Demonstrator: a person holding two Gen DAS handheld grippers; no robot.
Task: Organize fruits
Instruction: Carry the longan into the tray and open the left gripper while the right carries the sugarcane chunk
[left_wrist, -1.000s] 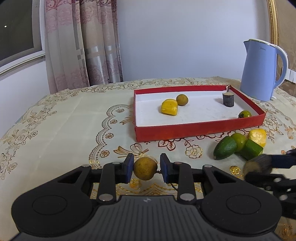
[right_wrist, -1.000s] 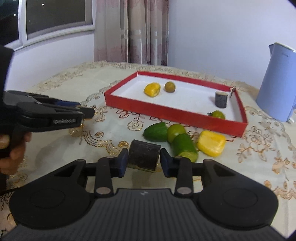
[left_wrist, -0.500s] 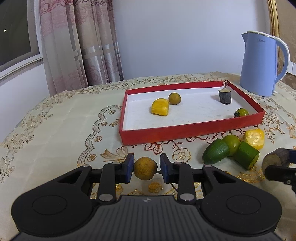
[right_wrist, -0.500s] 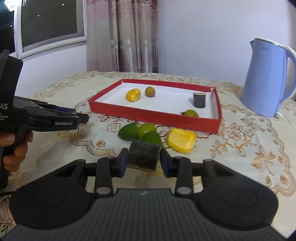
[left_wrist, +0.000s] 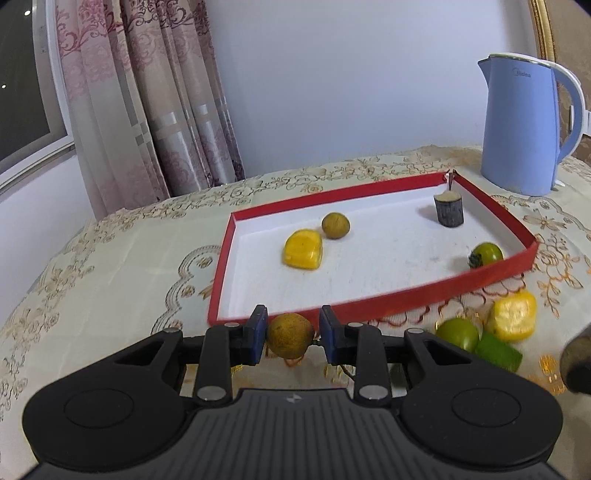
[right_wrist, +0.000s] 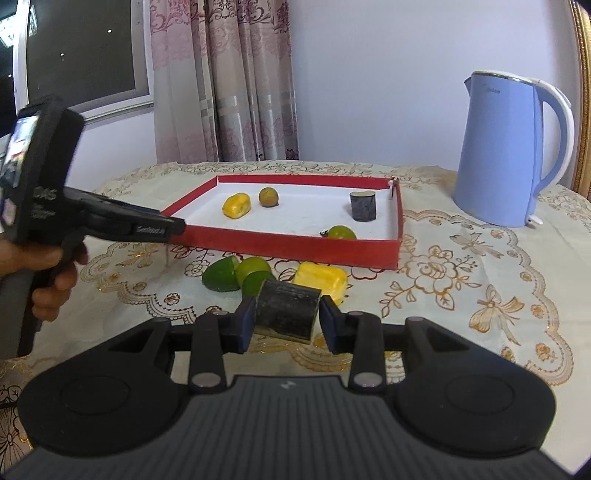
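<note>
Carry step, both hands loaded. Left tool (left_wrist: 290, 334) pinches brown round fruit (left_wrist: 290, 335); right tool (right_wrist: 287, 318) clamps dark cylinder piece (right_wrist: 287, 308). Red tray (left_wrist: 369, 305) just ahead of left tool — next: lift over near wall, release inside. Tray holds yellow chunk (left_wrist: 303, 249), brown ball, dark stub, green fruit; green and yellow pieces (right_wrist: 255, 271) wait on worktop between right tool and tray.

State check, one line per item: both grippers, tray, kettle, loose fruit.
left gripper: shut on brown round fruit, held clear of the table
right gripper: shut on dark cylinder
red tray: holds four pieces
blue kettle: upright, lid closed
green and yellow pieces: outside tray, clustered
</note>
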